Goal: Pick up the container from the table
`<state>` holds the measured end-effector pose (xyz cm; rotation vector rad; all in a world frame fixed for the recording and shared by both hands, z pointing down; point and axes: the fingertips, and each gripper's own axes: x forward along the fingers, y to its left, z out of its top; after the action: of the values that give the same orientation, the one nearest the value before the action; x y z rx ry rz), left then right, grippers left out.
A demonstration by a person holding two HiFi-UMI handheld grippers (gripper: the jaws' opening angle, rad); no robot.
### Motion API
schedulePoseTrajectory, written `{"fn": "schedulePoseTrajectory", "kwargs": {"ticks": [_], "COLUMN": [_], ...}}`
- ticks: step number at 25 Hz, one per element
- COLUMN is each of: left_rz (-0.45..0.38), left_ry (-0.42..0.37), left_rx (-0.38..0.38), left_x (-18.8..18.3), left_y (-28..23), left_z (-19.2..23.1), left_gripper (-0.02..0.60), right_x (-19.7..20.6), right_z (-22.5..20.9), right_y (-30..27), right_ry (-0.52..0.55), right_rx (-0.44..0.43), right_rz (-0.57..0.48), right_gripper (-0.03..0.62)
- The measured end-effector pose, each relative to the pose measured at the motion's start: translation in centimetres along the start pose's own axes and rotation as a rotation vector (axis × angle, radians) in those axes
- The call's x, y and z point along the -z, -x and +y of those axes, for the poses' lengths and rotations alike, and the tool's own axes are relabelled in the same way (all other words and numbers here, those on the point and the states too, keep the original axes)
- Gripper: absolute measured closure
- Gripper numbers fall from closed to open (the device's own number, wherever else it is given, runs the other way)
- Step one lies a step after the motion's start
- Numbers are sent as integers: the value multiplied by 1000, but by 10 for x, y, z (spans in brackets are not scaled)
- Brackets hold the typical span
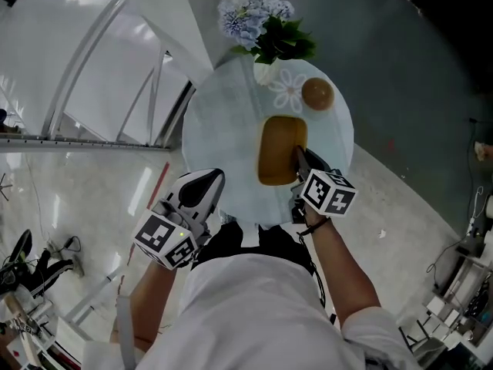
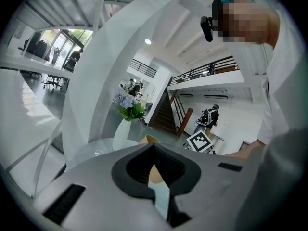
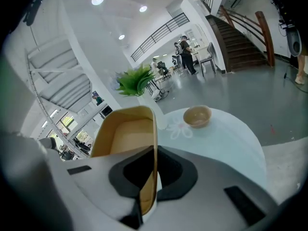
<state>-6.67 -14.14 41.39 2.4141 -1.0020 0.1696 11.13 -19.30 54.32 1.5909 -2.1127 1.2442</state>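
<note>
A brown rectangular container (image 1: 279, 149) hangs tilted just above the round glass table (image 1: 223, 122). My right gripper (image 1: 300, 156) is shut on its near right wall. In the right gripper view that thin wall (image 3: 155, 129) runs straight between the jaws of the right gripper (image 3: 154, 153), and the tan inside of the container (image 3: 122, 134) opens to the left. My left gripper (image 1: 208, 179) hovers off the table's near left edge, jaws together and empty. In the left gripper view, a corner of the container (image 2: 150, 139) peeks over the left gripper (image 2: 154, 148).
A white vase of pale blue flowers (image 1: 266, 29) stands at the table's far edge. Beside it are a flower-shaped mat (image 1: 289, 89) and a small tan bowl (image 1: 317, 93). White railings and a staircase frame run along the left. Equipment stands on the floor at the right.
</note>
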Motion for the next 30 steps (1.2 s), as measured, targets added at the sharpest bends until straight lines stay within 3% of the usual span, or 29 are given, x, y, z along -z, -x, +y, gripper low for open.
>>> {"fn": "schedulePoseTrajectory", "kwargs": {"ticks": [30], "left_rz": [-139], "left_ry": [-116], "left_rx": [48], "left_x": [-84], "left_y": [3], "left_z": [-30], "left_gripper": [561], "right_x": [-115], "right_z": [78], "right_y": [90], "right_ry": [48], "right_rx": [-169], "right_rz": [-260], "right_gripper": [569]}}
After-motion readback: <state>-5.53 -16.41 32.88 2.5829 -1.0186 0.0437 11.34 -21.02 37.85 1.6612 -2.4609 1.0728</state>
